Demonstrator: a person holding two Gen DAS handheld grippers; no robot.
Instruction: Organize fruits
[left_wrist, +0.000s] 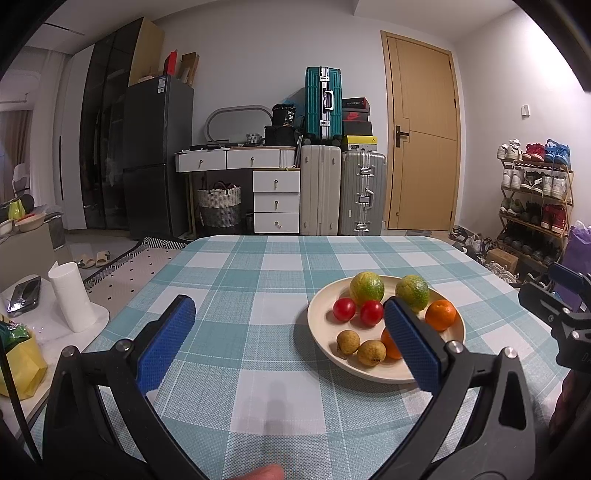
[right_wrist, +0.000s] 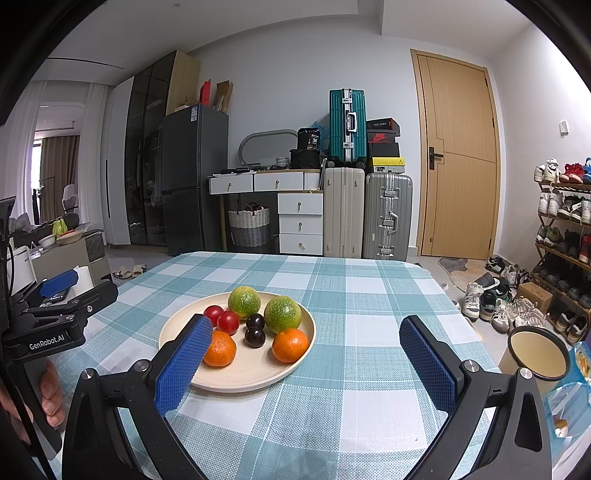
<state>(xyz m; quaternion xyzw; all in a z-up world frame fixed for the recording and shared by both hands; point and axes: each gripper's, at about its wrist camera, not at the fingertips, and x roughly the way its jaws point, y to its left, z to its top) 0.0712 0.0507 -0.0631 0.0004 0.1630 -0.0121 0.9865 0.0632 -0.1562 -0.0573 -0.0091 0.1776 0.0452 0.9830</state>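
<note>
- Plate (right_wrist: 295, 363): cream, round, shallow, matte; sits on the checked tablecloth (right_wrist: 369, 295) toward the near half of the table. All the fruit lies on it, sorted in pairs.
- Green citrus (right_wrist: 243, 302), two pieces at the far rim: pebbled rind with yellow patches, largest items. Judged firm and the heaviest; take across the widest part, jaws well spread.
- Oranges (right_wrist: 290, 344), two near the front: dimpled skin, judged slightly yielding, good friction against the ribbed pads.
- Red tomatoes (right_wrist: 228, 322), two, touching: glossy and smooth. Judged slippery and easy to bruise; light squeeze at the equator.
- Dark plums (right_wrist: 255, 336), two at centre, seen from the right wrist only: shiny, small, likely to roll.
- Tan fruits (left_wrist: 348, 341), two at the near-left edge in the left wrist view: dull rough skin, small; kind not certain. Judged light.
- Left gripper (left_wrist: 295, 332): fingers spread wide, nothing between them, held above bare cloth; one blue pad overlaps the plate in view, contact not evident.
- Right gripper (right_wrist: 314, 354): likewise spread and empty, plate partly between its fingers in view.
- Pads: blue, textured rubber on black arms.
- Cloth: woven teal-and-white check, flat, some grip under the plate.
- Paper roll (left_wrist: 72, 297) stands off the table's left side.
</note>
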